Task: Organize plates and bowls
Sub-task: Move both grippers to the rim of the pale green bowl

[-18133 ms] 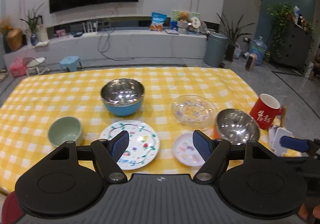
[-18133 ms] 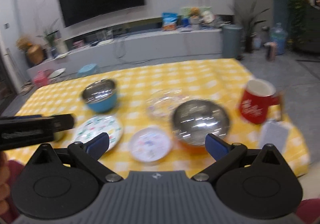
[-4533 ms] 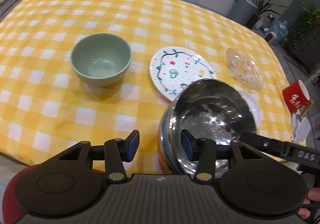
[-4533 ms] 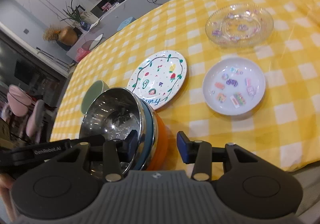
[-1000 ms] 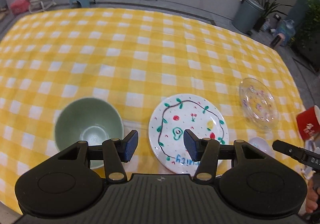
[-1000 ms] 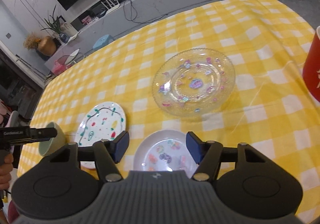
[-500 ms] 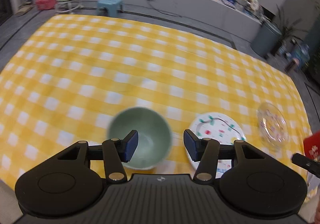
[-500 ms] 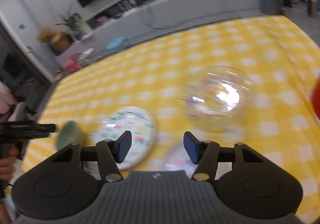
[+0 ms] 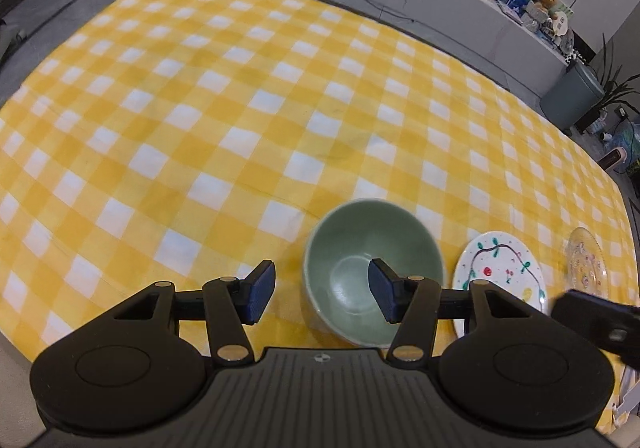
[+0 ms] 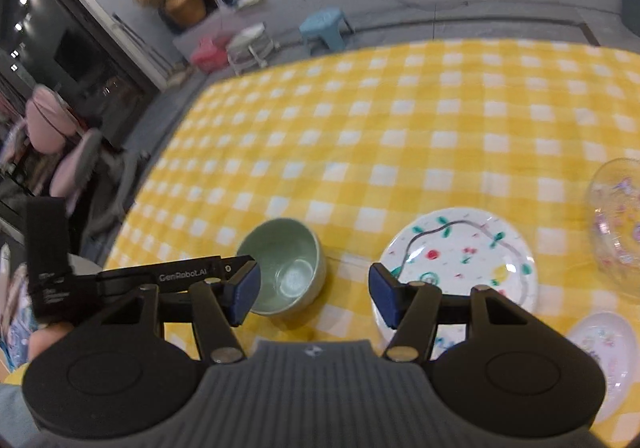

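Note:
A pale green bowl (image 9: pixel 374 272) (image 10: pixel 286 268) stands upright on the yellow checked cloth near the table's front edge. My left gripper (image 9: pixel 322 296) is open. One of its fingers (image 9: pixel 384 296) hangs over the bowl's inside and the other stays outside the left wall, neither pressing. In the right wrist view the left gripper (image 10: pixel 180 274) reaches the bowl's left rim. My right gripper (image 10: pixel 314 298) is open and empty, above the cloth between the bowl and a white painted plate (image 10: pixel 460 260) (image 9: pixel 500 280).
A clear glass plate (image 10: pixel 616 224) (image 9: pixel 586 264) and a small white plate (image 10: pixel 604 352) lie right of the painted plate. The checked cloth (image 9: pixel 240 107) stretches far back. A hand (image 10: pixel 44 340) holds the left gripper. Chairs (image 10: pixel 52 135) stand past the table's left edge.
The left gripper has slid left, so the green bowl now sits under its right finger. The right gripper has swung left, bringing bowl and painted plate ahead and pushing the glass plate to the edge.

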### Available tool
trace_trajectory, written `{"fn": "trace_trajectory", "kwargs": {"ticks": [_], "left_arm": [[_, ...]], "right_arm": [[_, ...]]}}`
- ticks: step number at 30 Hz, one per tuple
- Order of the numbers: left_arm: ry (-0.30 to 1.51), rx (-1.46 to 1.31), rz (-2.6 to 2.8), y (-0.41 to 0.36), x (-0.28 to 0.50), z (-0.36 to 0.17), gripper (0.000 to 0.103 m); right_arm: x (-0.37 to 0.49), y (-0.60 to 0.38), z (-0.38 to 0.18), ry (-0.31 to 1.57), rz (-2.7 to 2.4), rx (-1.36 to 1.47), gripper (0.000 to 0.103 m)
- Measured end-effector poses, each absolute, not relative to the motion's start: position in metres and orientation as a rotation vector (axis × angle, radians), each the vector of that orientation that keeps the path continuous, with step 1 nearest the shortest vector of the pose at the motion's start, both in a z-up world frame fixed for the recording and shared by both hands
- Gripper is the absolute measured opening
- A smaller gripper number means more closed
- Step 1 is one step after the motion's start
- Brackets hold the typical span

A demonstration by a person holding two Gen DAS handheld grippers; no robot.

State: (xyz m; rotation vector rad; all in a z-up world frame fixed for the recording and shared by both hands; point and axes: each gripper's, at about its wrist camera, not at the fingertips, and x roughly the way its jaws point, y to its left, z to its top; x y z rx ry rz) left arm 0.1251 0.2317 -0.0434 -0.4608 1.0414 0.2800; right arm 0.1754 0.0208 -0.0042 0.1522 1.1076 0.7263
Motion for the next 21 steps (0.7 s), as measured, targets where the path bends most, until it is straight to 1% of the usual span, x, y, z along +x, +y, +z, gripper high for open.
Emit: {"fn": "trace_trajectory", "kwargs": {"ticks": [6, 13, 14, 15, 19, 21], "left_arm": [[1.039, -0.508, 0.302, 0.241, 0.129, -0.055, 0.063], [1.075, -0.539, 0.318, 0.249, 0.133, -0.068, 0.062], [1.079, -0.55, 0.316, 0.25, 0.134, -0.069, 0.062], [1.083, -0.565, 0.311, 0.251, 0.134, -0.071, 0.062], [1.082, -0.646, 0.291, 0.258, 0.133, -0.076, 0.062], [1.084, -0.642, 0.305, 0.258, 0.132, -0.077, 0.06]], "right_arm": [[0.182, 0.062, -0.037, 1.179, 0.712, 0.087, 0.06], [0.187, 0.081, -0.053, 1.198, 0.705, 0.075, 0.059], [0.189, 0.082, -0.055, 1.209, 0.708, 0.085, 0.057], [0.191, 0.082, -0.057, 1.221, 0.711, 0.099, 0.053], [0.196, 0.086, -0.064, 1.235, 0.697, 0.108, 0.048], [0.197, 0.088, -0.068, 1.233, 0.683, 0.094, 0.042]]}}
